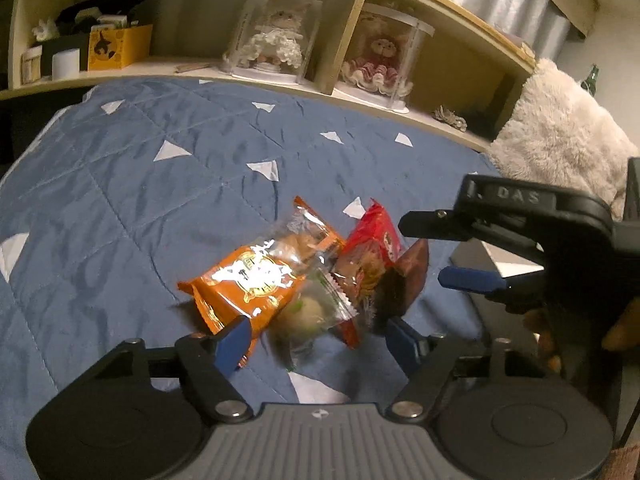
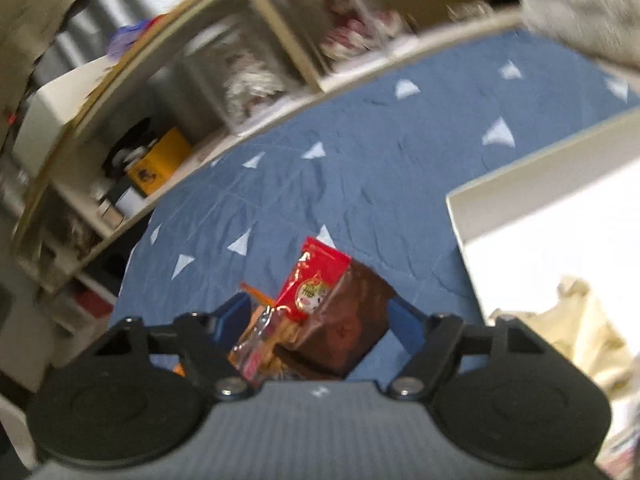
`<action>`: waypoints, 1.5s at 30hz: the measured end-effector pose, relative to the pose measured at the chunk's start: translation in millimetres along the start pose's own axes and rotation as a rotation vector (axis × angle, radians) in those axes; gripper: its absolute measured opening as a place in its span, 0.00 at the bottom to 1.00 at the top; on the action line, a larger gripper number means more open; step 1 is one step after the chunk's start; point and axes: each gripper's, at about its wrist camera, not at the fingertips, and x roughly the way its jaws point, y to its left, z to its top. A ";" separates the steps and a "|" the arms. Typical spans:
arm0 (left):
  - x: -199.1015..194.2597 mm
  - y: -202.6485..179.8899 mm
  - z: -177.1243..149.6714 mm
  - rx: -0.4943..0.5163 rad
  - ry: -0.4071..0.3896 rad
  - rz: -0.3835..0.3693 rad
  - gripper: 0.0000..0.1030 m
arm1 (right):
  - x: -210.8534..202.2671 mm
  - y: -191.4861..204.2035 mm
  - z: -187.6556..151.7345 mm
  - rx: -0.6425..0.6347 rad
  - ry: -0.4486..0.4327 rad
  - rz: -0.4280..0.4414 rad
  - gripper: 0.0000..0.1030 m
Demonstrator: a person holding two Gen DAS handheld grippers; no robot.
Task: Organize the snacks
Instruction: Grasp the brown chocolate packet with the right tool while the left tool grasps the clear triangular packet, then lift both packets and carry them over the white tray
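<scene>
A small heap of snack packets lies on the blue quilt (image 1: 132, 184). In the left wrist view it holds an orange packet (image 1: 244, 284), a clear packet with a round pale cake (image 1: 308, 312), a red noodle packet (image 1: 372, 252) and a brown packet (image 1: 404, 280). My left gripper (image 1: 318, 340) is open, its blue fingers on either side of the heap's near edge. My right gripper (image 1: 444, 252) comes in from the right, open, just right of the brown packet. In the right wrist view the red packet (image 2: 316, 280) and brown packet (image 2: 352, 320) lie between its open fingers (image 2: 404, 324).
A white box (image 2: 532, 216) stands on the quilt to the right, with a cream cloth (image 2: 580, 320) inside. A wooden shelf (image 1: 280, 80) runs along the far edge with two dolls in clear cases (image 1: 276, 32) and a yellow box (image 1: 116, 46). A fluffy cream pillow (image 1: 560, 132) lies far right.
</scene>
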 end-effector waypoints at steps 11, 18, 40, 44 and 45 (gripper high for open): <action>15.6 -8.1 -1.3 0.071 -0.012 0.043 0.54 | 38.1 -5.9 -5.6 0.047 0.092 -0.055 0.57; 14.3 -12.9 -3.1 0.110 0.005 0.076 0.28 | 30.3 -12.9 -6.1 0.022 0.116 -0.017 0.41; -73.2 -9.7 -11.2 0.007 0.033 0.068 0.27 | -60.9 0.7 -29.8 -0.142 0.159 0.076 0.22; -93.3 -5.3 -17.2 -0.016 0.048 0.091 0.27 | -73.0 7.6 -47.5 -0.120 0.263 0.179 0.22; -96.4 -4.7 -19.7 -0.023 0.053 0.097 0.27 | -72.9 7.4 -52.3 -0.096 0.312 0.215 0.22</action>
